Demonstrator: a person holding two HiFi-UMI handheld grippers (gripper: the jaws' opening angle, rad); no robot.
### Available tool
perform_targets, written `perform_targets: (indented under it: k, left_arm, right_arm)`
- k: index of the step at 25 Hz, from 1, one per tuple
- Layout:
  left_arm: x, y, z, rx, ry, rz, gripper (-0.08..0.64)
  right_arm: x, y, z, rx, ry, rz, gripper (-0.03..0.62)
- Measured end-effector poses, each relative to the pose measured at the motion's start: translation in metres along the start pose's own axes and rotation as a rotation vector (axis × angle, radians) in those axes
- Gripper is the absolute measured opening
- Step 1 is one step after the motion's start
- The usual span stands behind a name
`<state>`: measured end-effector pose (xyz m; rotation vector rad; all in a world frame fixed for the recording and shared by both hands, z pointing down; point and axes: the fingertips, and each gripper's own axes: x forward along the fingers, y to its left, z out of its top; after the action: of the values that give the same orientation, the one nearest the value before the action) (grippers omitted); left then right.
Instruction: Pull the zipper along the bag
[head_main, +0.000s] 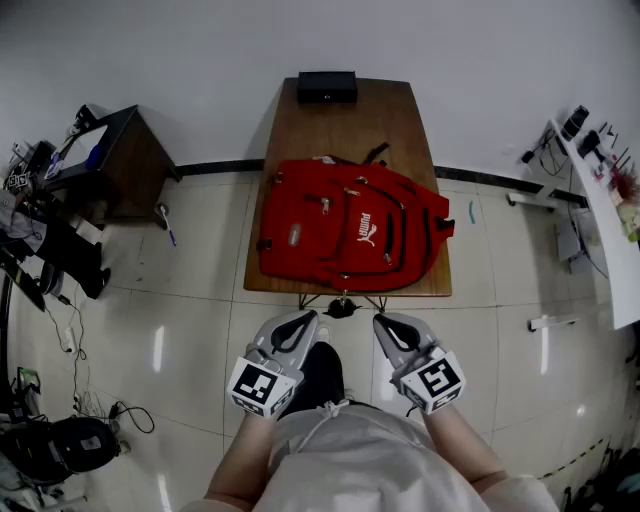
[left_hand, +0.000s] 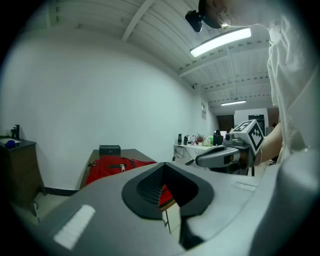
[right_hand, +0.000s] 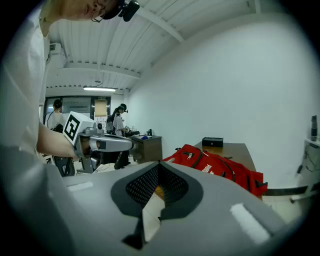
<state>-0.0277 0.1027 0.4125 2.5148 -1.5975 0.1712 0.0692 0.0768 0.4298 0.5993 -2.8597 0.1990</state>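
Plainly, the bag (head_main: 345, 225) lay on the table (head_main: 400, 110), while the left gripper (head_main: 303, 318) and right gripper (head_main: 383, 321) hung short of it, jaws closed, empty.

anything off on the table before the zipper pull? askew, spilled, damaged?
Nothing much. The red backpack lies flat but slightly turned on the wooden table, a black tab at its right side poking past the table's edge. No spill or damage visible. Left gripper and right gripper are shut, empty, short of the bag.
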Motion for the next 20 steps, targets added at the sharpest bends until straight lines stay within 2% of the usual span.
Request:
perform_targets:
  k: [4, 12, 20]
  left_arm:
    - [0.031, 0.045, 0.011, 0.006, 0.001, -0.012, 0.008]
    - [0.103, 0.137, 0.016, 0.016, 0.057, -0.083, 0.008]
    - [0.164, 0.180, 0.006, 0.018, 0.131, -0.196, 0.008]
  right_arm:
    - [0.038, -0.031, 0.010, -0.061, 0.031, -0.011, 0.006]
    - [0.124, -0.095, 0.020, -0.041, 0.137, -0.042, 0.006]
    - [0.179, -0.145, 0.021, -0.045, 0.196, -0.077, 0.006]
